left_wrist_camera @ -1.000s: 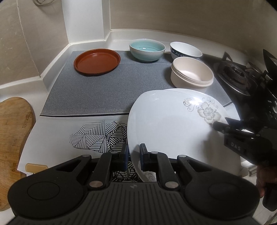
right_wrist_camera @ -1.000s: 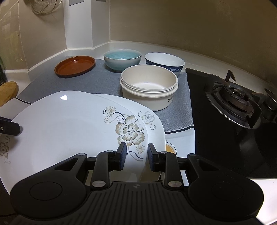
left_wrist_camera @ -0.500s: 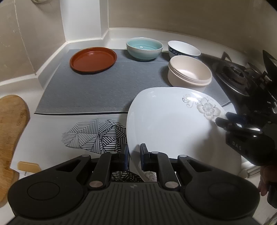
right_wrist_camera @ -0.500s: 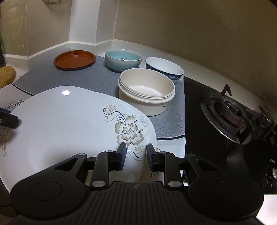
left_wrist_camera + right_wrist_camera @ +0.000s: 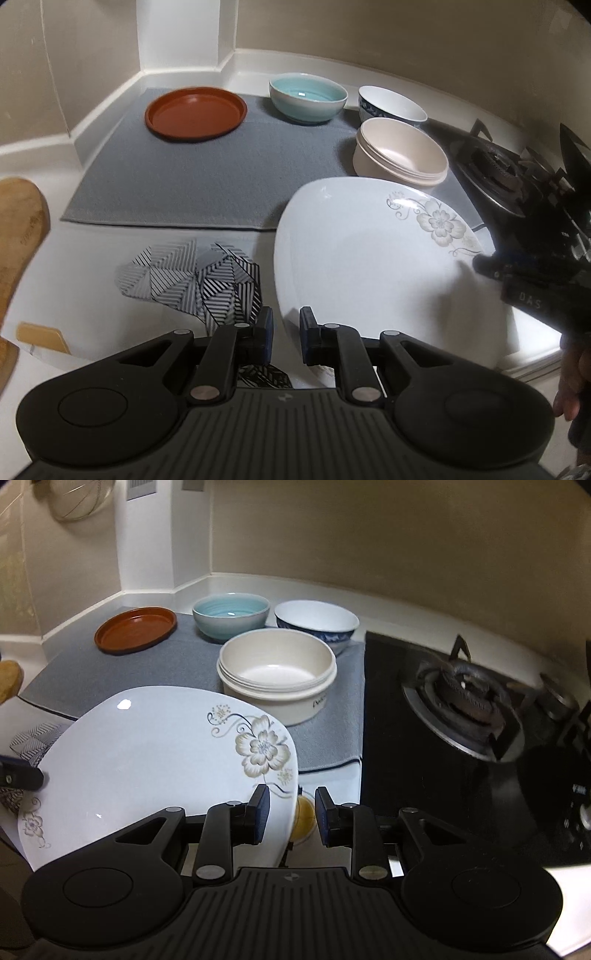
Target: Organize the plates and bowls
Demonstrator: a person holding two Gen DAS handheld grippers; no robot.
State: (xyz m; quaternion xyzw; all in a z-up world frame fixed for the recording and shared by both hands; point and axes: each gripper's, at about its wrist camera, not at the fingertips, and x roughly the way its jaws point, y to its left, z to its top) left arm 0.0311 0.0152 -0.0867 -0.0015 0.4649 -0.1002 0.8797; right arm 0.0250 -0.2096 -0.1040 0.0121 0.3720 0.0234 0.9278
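White square plate [image 5: 369,266] with a grey flower print is held off the worktop [image 5: 92,258], lower centre-right of the left wrist view, lower left of the right wrist view. Left tool [image 5: 285,334] is nearly closed, pinching the plate's near-left rim. Right tool [image 5: 291,814] is partly closed; its left finger overlaps the plate's rim by the flower, the right finger is clear of it, so I can't tell if it actually clamps.

Grey mat [image 5: 207,177] behind the plate carries the rest:
- brown round plate [image 5: 195,112], upper left
- light blue bowl [image 5: 308,96], upper centre
- blue-and-white bowl [image 5: 391,107], right of it
- stack of cream bowls [image 5: 400,153], just behind the plate's far edge, nearest of the bowls

Black line-pattern placemat [image 5: 192,273] lies on the worktop left of the plate. Wooden board [image 5: 18,236] at left frame edge. Gas burner [image 5: 469,698] on black hob, right side of the right wrist view. Person's fingers [image 5: 570,387] at lower right edge of the left view.
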